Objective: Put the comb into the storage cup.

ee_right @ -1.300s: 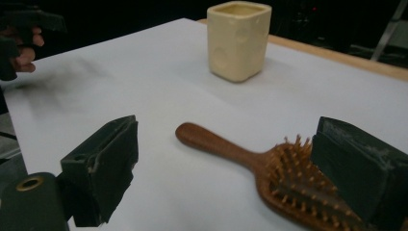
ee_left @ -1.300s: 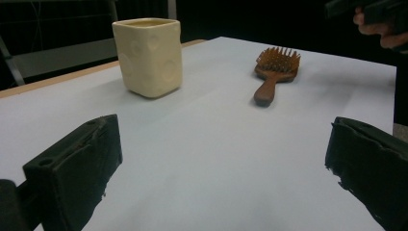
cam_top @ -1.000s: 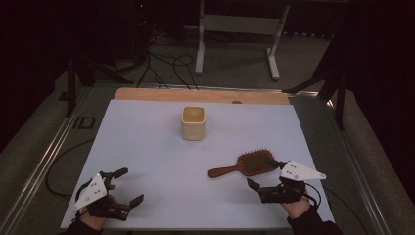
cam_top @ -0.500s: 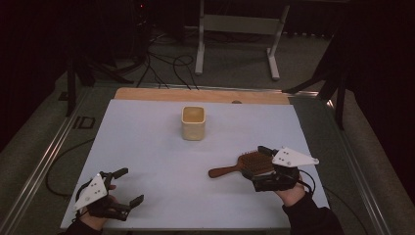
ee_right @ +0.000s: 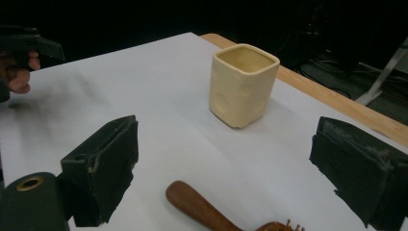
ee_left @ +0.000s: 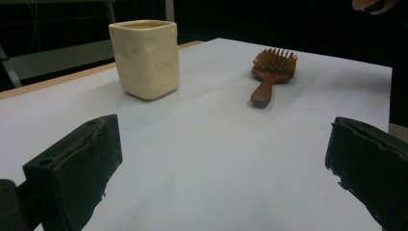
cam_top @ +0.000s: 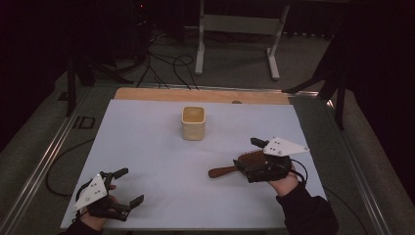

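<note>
Your right hand-held gripper hangs wide open over the brush; your left hand-held gripper is wide too.

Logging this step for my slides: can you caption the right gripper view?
Open right gripper poised above the wooden hairbrush handle, cream square cup beyond on the white table.

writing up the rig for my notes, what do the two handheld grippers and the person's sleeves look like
Both grippers are black, each with two blocky black jaws that look padded on the inside. The left gripper and the right gripper each carry a pale grey three-cornered plate with small dark dots on top. A thin black cable loops from the right one. The sleeve at the right wrist is dark.
</note>
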Motion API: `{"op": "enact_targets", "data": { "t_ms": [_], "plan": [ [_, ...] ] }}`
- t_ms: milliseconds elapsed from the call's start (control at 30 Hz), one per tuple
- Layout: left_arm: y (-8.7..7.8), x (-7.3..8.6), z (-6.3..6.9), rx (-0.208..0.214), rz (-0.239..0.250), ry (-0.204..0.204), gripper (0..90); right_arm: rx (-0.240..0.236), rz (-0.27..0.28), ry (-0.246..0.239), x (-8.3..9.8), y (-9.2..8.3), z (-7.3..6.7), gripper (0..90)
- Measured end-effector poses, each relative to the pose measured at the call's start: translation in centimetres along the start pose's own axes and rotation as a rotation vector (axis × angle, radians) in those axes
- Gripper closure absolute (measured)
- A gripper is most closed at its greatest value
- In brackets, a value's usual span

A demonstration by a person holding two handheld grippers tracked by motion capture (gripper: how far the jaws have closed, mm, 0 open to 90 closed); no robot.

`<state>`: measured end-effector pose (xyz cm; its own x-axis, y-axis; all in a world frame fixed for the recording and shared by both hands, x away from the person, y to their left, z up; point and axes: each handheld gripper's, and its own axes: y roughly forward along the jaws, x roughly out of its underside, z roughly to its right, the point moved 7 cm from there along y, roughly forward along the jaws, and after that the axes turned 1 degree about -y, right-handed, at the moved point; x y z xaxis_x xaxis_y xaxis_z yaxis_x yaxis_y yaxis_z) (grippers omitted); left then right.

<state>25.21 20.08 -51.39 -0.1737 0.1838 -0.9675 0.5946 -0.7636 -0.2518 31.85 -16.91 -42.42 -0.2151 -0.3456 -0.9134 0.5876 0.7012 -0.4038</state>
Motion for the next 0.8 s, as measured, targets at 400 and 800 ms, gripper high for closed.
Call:
{"op": "enact_targets", "data": {
  "t_ms": [400, 800],
  "plan": [
    [0.0, 0.0, 0.1, 0.003, -0.001, 0.004, 0.0, -0.023, -0.021, -0.016, -1.0, 2.0, -0.2, 9.3],
    [0.0, -0.1, 0.1, 0.005, 0.001, 0.005, 0.0, -0.036, -0.056, -0.011, -0.9, 3.8, -0.3, 9.3]
  ]
}}
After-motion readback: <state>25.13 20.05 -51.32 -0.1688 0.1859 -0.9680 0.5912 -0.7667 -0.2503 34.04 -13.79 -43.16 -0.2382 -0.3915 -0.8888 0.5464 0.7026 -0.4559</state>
